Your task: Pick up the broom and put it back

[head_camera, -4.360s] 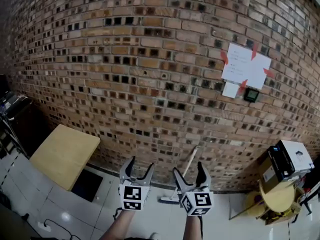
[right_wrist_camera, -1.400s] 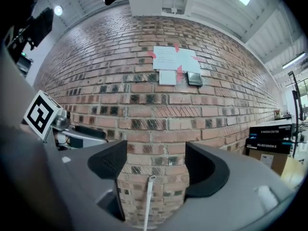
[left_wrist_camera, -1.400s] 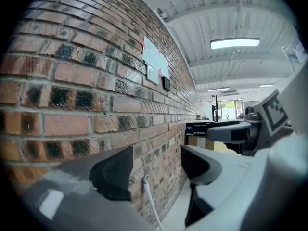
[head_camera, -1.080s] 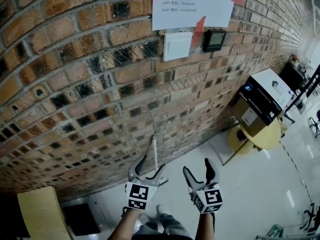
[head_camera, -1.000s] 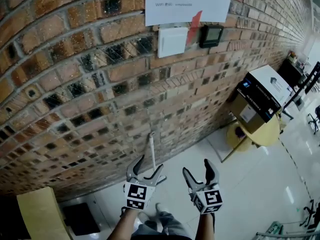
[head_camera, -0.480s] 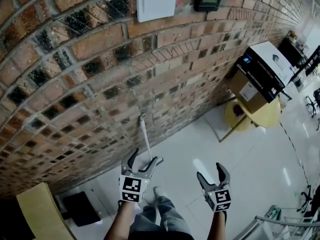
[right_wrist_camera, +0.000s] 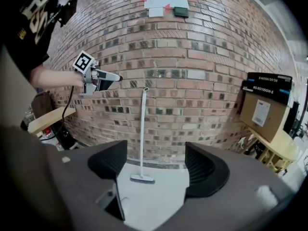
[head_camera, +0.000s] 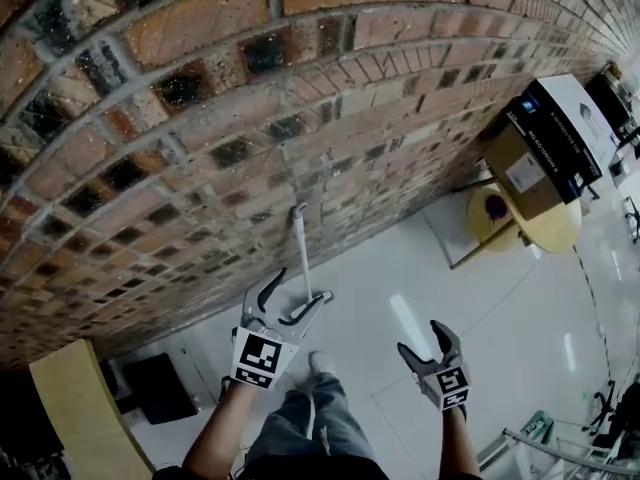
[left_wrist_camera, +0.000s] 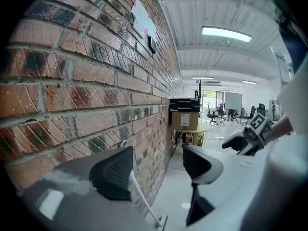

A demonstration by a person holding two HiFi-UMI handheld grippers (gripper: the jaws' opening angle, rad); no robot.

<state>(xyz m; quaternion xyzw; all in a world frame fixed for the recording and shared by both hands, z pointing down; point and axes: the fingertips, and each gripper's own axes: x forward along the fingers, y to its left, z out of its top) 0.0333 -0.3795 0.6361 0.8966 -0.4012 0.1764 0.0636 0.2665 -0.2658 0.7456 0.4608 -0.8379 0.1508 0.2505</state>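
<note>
Against the brick wall (head_camera: 200, 118) the broom (head_camera: 302, 253) is stood nearly upright: long axis approx. vertical, brush head down on the white floor (head_camera: 400, 278), handle tip up & leaned onto the bricks, head set a little out from the wall base. From the R gripper view the broom (right_wrist_camera: 142, 129) is seen straight ahead but well apart, framed btwn the fingers (right_wrist_camera: 204, 170), which are spread wide w/ nothing gripped. R gripper (head_camera: 423, 340) is held over bare floor, off to one side of the handle. L gripper (head_camera: 297, 288) is held near the handle's upper end; its fingers (left_wrist_camera: 113, 172) are released too, nothing clamped. In its own view the broom (left_wrist_camera: 142, 203) is seen past the wall-side finger, slanting down to the brush head, and a small gap to the handle is shown from the R side. Containers: one cardboard box (head_camera: 545, 143) w/ a black top is set on a round yellow desk (head_camera: 530, 230) by the wall, well apart from the broom. The box is shut, so contents can't be told.
</note>
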